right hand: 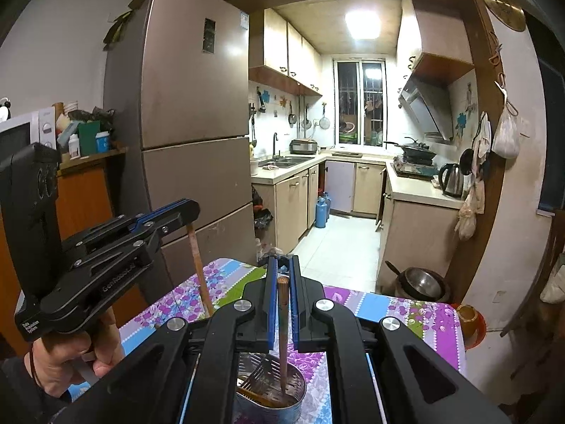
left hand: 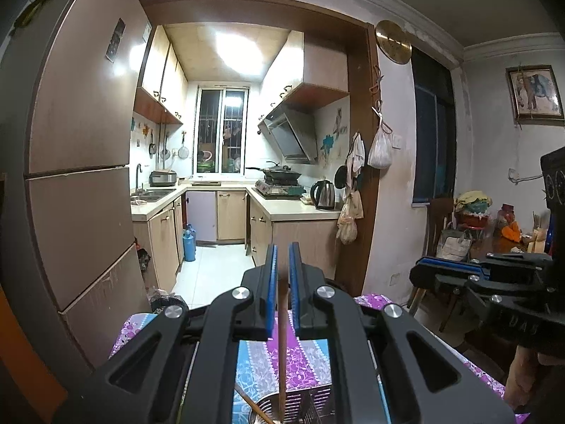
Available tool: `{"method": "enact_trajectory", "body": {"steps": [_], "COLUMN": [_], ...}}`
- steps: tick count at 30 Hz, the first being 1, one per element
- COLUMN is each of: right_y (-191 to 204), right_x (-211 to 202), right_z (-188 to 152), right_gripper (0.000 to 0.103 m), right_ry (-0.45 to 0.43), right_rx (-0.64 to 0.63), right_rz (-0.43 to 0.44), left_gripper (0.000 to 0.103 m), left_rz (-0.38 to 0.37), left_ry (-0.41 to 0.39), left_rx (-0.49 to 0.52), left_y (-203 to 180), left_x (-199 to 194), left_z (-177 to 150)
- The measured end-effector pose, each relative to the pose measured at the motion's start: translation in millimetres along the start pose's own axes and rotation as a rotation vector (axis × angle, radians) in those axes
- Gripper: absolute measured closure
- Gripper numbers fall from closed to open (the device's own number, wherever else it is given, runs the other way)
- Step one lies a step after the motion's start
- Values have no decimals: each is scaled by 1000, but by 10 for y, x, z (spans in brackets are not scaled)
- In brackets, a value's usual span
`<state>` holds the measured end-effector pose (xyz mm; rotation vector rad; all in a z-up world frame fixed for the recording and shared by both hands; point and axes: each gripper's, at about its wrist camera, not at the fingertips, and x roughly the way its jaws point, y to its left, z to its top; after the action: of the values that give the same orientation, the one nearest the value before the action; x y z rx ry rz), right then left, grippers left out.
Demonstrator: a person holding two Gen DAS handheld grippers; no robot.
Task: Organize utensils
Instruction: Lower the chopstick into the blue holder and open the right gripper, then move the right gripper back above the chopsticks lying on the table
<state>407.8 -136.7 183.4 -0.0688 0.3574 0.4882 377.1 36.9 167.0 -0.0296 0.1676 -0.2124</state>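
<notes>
The left hand-held gripper pinches an upright wooden chopstick between its blue pads, its lower end in a metal utensil holder on the floral-clothed desk. The right hand-held gripper shows at right.

The left gripper body reads "Data Acquisition System".

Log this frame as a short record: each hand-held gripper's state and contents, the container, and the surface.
left hand-held gripper: shut on a thin brown wooden chopstick
right hand-held gripper: shut on a second brown wooden chopstick, tip inside holder
container: perforated round metal utensil holder, more wooden utensils inside
surface: table with purple and blue floral cloth
</notes>
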Motion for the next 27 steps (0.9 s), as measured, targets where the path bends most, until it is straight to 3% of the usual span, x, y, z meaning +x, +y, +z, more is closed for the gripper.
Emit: {"method": "enact_trajectory", "body": {"steps": [4,9,12,14,16,19,23,25,27], "right_y": [19,58,76,125,168,270,372,414,446], "right_x": [-30,-298,-650,-1085,-1509,-2079,-2525,-2632,-2678], "right_z": [13,68,64,-33,-244,-839,-1914,-2485,-2976], "right_gripper": [93,90,90,81,61,59,59,74,79], "right_ry": [-11,-62,-105,-158,-200,-224,-153,-85,-21], "right_rx": [1,5,-8,-34,-54,-73,-41,0,66], "right_rz": [-6,-10,-4,6,12,15,-7,-35,-51], "left_gripper": [61,57,52,47,37,31,31,31,31], "left_rz": [11,19,24,26,36,34,0,2,-4], "left_ry": [-19,-44,-88,-121,-142,-157,-69,-31,29], "left_rx": [-9,-10,8,23,51,90,113,133,125], "left_y": [43,76,77,88,78,53,-60,-158,-227], "left_x": [-69,-279,-672,-1034,-1401,-1981,-2470,-2616,-2732], "left_z": [23,109,181,168,76,-280,-991,-1336,-1731]}}
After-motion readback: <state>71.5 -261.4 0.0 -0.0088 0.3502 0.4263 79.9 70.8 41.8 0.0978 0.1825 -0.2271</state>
